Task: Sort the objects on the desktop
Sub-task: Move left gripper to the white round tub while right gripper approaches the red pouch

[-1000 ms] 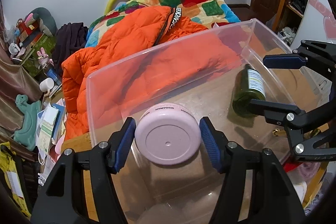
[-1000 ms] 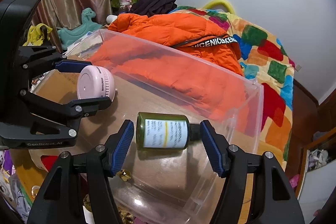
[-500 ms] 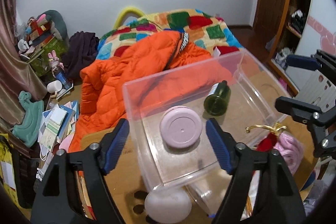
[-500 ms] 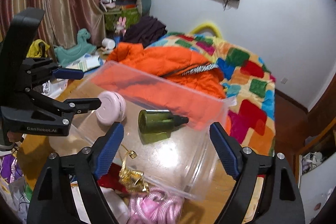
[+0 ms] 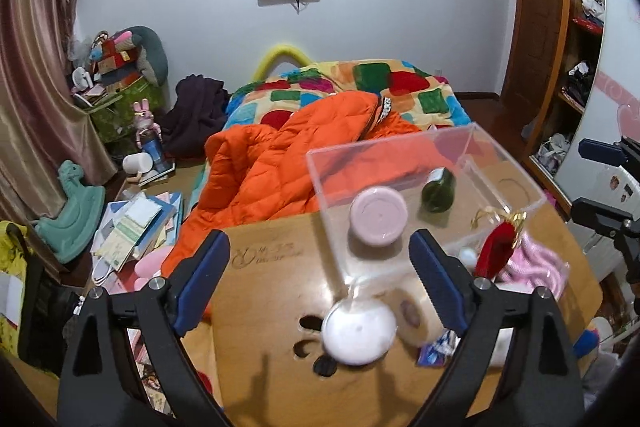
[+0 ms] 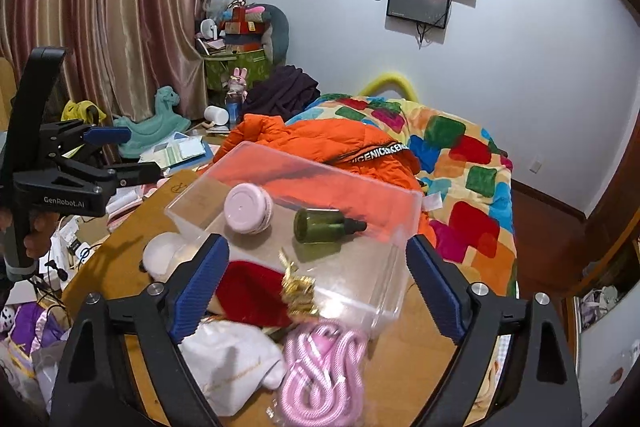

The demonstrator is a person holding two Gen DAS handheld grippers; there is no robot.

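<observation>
Both grippers hang above the near edge of the wooden worktop [image 5: 264, 291], and neither carries anything. Left gripper [image 5: 320, 287]: fingers spread wide, nothing between them. Right gripper [image 6: 318, 289]: fingers likewise spread wide and empty. Nearest loose items under the right gripper: white cloth [image 6: 232, 359] and coiled pink rope [image 6: 320, 367], both on the worktop at its near edge; just beyond them a red item [image 6: 248, 293] with a gold ribbon [image 6: 298, 287], lying against the near wall of the clear plastic bin [image 6: 392, 267]. Under the left gripper: a round white ball-like object [image 5: 358, 333] beside a roll of tape [image 5: 416, 311], both outside the bin at its near corner. Inside the bin, already sorted by the look of it: pink round jar [image 6: 248, 209] on its side, and green dropper bottle [image 6: 326, 225] lying flat, long axis running left to right with the black cap toward the right. Judgement: the remaining work is the loose items outside the bin. The pink rope lies directly below and slightly ahead of the right fingers, clearly nearer that hand; its loops run roughly front to back, so the coming grasp likely turns on closing across the bundle from the sides. The white ball sits centred ahead of the left fingers, nearer that hand. Beyond the worktop: orange jacket [image 5: 288, 163] on the bed with a patchwork quilt [image 5: 400, 87]; monitors on the far wall.
</observation>
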